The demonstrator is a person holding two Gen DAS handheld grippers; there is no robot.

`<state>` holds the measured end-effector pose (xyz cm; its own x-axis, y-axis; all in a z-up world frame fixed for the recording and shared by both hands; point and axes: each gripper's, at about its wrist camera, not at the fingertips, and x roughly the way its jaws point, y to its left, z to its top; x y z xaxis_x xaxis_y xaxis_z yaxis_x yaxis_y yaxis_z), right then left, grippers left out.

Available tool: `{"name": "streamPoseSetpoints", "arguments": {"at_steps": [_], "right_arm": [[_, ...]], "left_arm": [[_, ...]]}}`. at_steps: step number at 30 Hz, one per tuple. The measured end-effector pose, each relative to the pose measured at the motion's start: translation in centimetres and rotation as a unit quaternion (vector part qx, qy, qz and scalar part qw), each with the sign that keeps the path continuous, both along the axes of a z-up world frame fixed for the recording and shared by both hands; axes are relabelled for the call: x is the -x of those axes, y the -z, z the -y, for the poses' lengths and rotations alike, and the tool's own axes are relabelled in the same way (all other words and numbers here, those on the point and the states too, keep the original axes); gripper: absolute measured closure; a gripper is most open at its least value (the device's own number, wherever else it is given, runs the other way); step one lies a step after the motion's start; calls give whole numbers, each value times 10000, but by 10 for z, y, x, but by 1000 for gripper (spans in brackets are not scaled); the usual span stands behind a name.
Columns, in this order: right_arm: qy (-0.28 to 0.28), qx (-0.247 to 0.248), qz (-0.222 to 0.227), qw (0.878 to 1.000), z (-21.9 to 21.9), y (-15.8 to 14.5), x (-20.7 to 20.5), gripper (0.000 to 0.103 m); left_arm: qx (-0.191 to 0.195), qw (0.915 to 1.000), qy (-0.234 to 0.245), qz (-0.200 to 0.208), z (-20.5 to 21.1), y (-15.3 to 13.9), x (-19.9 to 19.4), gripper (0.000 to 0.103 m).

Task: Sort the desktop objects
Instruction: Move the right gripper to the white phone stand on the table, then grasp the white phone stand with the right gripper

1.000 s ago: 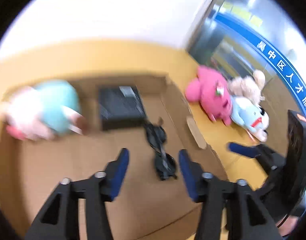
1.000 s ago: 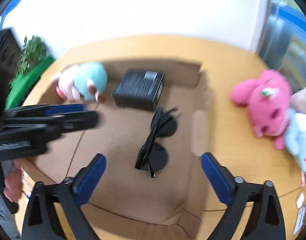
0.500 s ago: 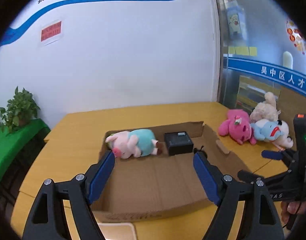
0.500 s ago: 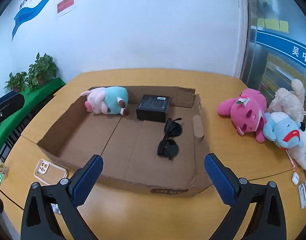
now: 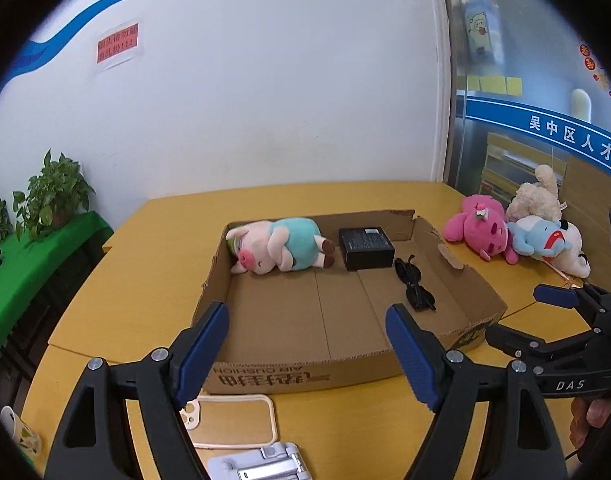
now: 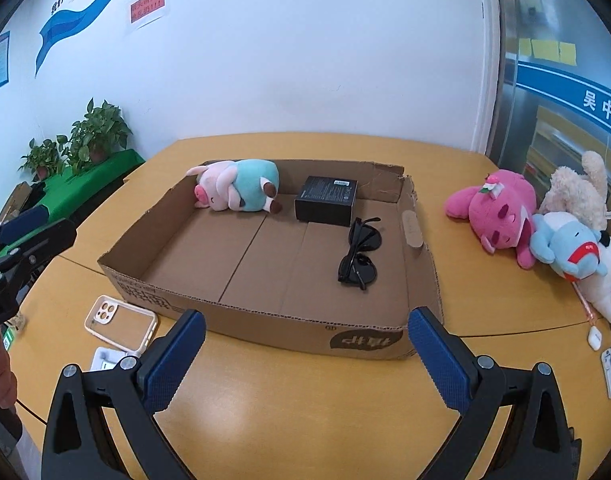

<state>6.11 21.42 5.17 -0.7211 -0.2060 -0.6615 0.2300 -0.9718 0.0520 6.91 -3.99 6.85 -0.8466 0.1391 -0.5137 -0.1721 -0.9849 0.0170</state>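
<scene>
Left wrist view:
- Your left tongs [image 5: 307, 334] stand wide with nothing between the blue pads, hovering over the near wall of the cardboard box [image 5: 305, 376].
- The box sits on the yellow desk [image 5: 153, 264] at the centre of the view, open at the top.
- Inside it, the pig plush [image 5: 279, 246] lies on its side at the 11 o'clock corner of the box floor.
- The black box [image 5: 365, 248] stands just beside the pig, toward 1 o'clock.
- The sunglasses [image 5: 415, 288] lie at 3 o'clock on the box floor, apart from the black box.
- Outside the box at 2 o'clock, the pink plush [image 5: 481, 230], cream plush [image 5: 539, 196] and blue plush [image 5: 545, 242] huddle together, touching.
- A phone case [image 5: 231, 420] lies on the desk at 6 o'clock, just in front of the box, with a white stand [image 5: 261, 464] below it.
- Your right tongs [image 5: 561, 300] show at 4 o'clock.

Right wrist view:
- Your right tongs [image 6: 305, 352] are spread wide and empty, in front of the box's near wall.
- The pig, black box and sunglasses all lie inside the box; the three other plush toys lie on the desk at 3 o'clock.
- The phone case sits at 8 o'clock beside the box.
- A small white earbud case [image 6: 594, 338] lies at 4 o'clock near the desk edge.
</scene>
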Motion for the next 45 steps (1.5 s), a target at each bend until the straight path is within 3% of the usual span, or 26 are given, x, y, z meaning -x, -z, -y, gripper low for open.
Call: {"name": "streamPoseSetpoints", "arguments": {"at_steps": [7, 15, 21, 26, 30, 34, 37, 41, 45], "right_arm": [[-607, 242, 395, 9971, 23, 27, 2, 0], [-1887, 227, 1244, 9739, 110, 90, -4, 2], [-2372, 234, 1721, 9558, 157, 128, -12, 14], [-2329, 76, 1844, 9548, 173, 148, -16, 25], [-2403, -42, 1736, 9550, 176, 150, -18, 46], [-2435, 30, 1729, 9544, 172, 147, -16, 55], [-2435, 169, 1776, 9534, 168, 146, -15, 63], [-2485, 334, 1862, 9500, 168, 146, -16, 73], [-2473, 405, 1895, 9494, 167, 146, -15, 73]], "left_arm": [[-147, 9980, -241, 570, 39, 33, -3, 22], [-318, 9883, -790, 1268, 98, 93, -18, 22], [-584, 9808, -790, 1683, 124, 123, -24, 22], [-669, 9767, -673, 1924, 127, 142, -24, 23], [-605, 9729, -592, 2151, 122, 157, -19, 24], [-624, 9697, -536, 2301, 118, 166, -16, 25], [-810, 9684, -365, 2330, 116, 169, -18, 33], [-870, 9684, -125, 2335, 109, 172, -22, 57], [-1009, 9655, -142, 2397, 114, 172, -22, 60]]}}
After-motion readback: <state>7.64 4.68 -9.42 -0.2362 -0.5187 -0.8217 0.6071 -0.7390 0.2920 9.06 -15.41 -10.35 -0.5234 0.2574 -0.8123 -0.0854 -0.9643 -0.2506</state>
